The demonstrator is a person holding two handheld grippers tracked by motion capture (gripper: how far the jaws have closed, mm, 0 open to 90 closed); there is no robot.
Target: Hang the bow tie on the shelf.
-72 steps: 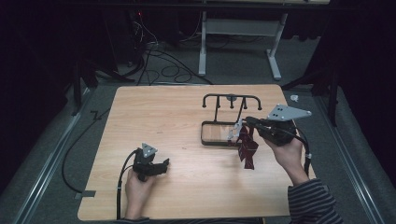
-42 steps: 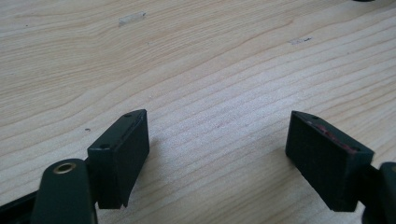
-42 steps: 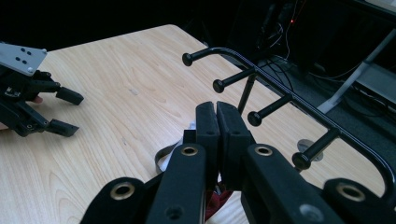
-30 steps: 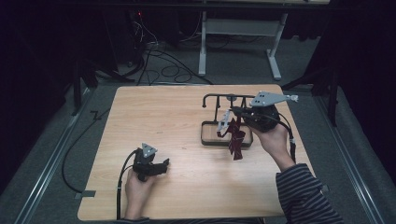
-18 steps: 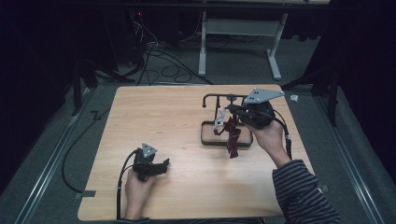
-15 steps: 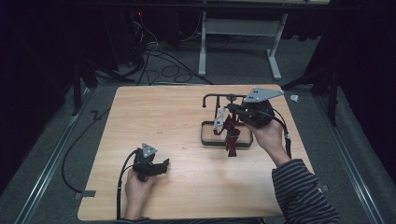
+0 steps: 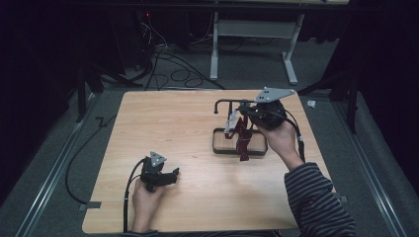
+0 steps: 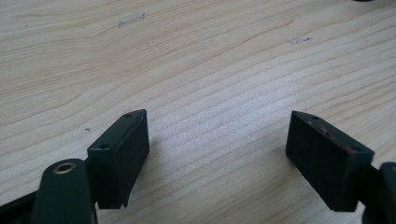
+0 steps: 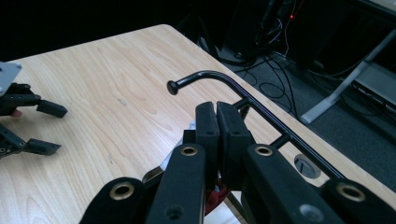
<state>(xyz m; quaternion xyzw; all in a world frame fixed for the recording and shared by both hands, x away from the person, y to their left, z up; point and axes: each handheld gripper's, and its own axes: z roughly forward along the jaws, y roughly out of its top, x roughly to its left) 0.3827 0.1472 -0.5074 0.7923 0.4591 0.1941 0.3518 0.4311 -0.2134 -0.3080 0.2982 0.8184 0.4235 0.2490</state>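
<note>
hanging from right gripper (image 7: 240,120), dark red cloth (image 7: 242,140) hides rack (image 7: 223,103) base.

A light wooden table (image 7: 197,123) with a pale, streaky grain stands on grey carpet. Toward its right side sits a black wire stand (image 7: 239,143): a rectangular base frame flat on the wood, with a thin bar rising behind it and curving to a knobbed end (image 9: 173,87). Near the front left, a hand (image 7: 146,197) rests on the tabletop. A small pale scrap, maybe tape, lies on the wood (image 8: 131,17).
</note>
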